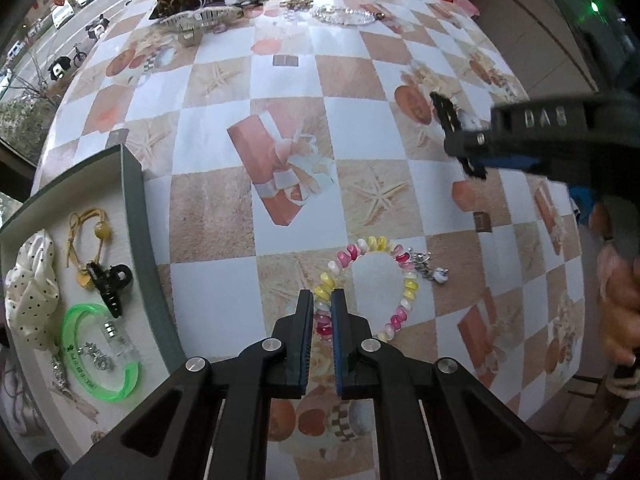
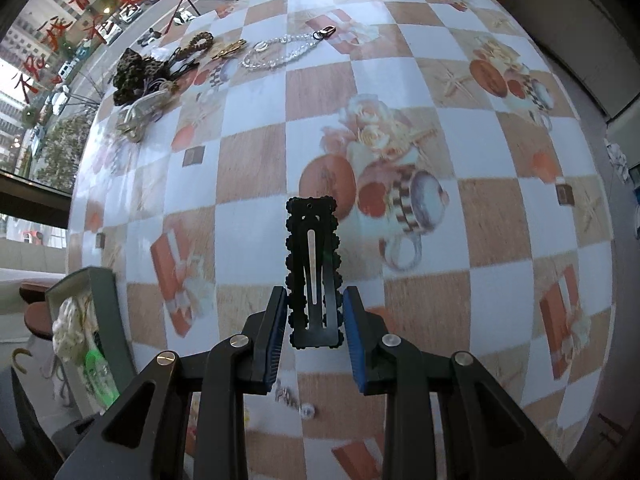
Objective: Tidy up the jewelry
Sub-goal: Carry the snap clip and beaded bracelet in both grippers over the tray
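Dim, even window daylight; strong fisheye bending and slight blur at edges.

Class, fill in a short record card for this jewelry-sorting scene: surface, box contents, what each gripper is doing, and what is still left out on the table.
Surface: table with a checkered printed cloth
Box: green box holding a green bangle, black claw clip, dotted scrunchie
Left gripper: shut, fingertips over the beaded bracelet; grip unclear
Right gripper: shut on a black snap hair clip
Still out: clear bead chain and leopard scrunchie at the far edge
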`<action>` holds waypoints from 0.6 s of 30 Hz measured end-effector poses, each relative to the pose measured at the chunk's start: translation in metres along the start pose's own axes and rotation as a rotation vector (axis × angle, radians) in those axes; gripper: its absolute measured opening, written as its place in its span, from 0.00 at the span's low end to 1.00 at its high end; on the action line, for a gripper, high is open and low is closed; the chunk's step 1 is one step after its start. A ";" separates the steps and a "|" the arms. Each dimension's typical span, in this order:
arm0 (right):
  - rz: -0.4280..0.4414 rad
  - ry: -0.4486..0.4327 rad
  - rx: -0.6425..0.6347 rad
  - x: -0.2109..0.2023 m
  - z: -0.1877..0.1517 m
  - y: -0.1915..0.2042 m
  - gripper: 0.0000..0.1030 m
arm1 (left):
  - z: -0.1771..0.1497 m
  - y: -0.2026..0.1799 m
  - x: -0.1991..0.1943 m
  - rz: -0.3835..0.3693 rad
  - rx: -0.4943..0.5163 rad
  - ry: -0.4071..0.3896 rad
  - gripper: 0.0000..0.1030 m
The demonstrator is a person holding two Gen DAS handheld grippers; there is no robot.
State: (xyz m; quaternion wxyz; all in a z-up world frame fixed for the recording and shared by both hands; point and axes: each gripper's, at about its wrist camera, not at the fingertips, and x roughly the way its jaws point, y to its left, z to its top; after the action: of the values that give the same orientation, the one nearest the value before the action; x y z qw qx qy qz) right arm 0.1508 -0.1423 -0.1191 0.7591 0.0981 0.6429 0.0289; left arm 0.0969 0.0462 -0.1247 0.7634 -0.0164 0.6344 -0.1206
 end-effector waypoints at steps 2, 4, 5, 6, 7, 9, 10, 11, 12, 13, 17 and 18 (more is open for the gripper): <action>0.004 0.002 0.002 -0.006 -0.007 0.000 0.30 | 0.001 0.002 -0.007 0.002 0.008 -0.009 0.12; 0.007 0.004 0.002 -0.009 -0.012 0.001 0.30 | -0.001 0.005 -0.017 0.002 0.013 -0.018 0.12; 0.007 0.005 0.000 -0.011 -0.015 0.002 0.30 | -0.006 0.002 -0.022 0.003 0.016 -0.022 0.12; 0.009 0.008 -0.003 -0.013 -0.019 0.003 0.30 | -0.007 0.004 -0.028 0.002 0.017 -0.027 0.12; 0.009 0.010 -0.006 -0.015 -0.022 0.004 0.30 | -0.012 -0.001 -0.030 0.003 0.018 -0.030 0.12; 0.010 0.013 -0.010 -0.020 -0.029 0.006 0.30 | -0.019 -0.011 -0.031 0.006 0.020 -0.037 0.12; 0.011 0.014 -0.009 -0.022 -0.031 0.007 0.30 | -0.020 -0.009 -0.036 0.005 0.021 -0.041 0.12; 0.012 0.016 -0.009 -0.024 -0.035 0.008 0.30 | -0.023 -0.016 -0.035 0.006 0.021 -0.043 0.12; 0.013 0.017 -0.008 -0.026 -0.037 0.008 0.30 | -0.025 -0.014 -0.039 0.005 0.020 -0.046 0.12; 0.013 0.018 -0.007 -0.028 -0.040 0.009 0.30 | -0.026 -0.014 -0.041 0.004 0.021 -0.047 0.12; 0.014 0.021 -0.015 -0.035 -0.050 0.016 0.30 | -0.033 -0.010 -0.051 0.005 0.022 -0.052 0.12; 0.015 0.022 -0.017 -0.037 -0.052 0.018 0.30 | -0.035 -0.008 -0.054 0.003 0.019 -0.053 0.12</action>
State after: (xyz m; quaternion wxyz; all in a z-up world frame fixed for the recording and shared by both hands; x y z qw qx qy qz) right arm 0.0951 -0.1249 -0.0880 0.7525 0.0962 0.6502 0.0414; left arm 0.0528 0.0542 -0.0776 0.7803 -0.0113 0.6126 -0.1249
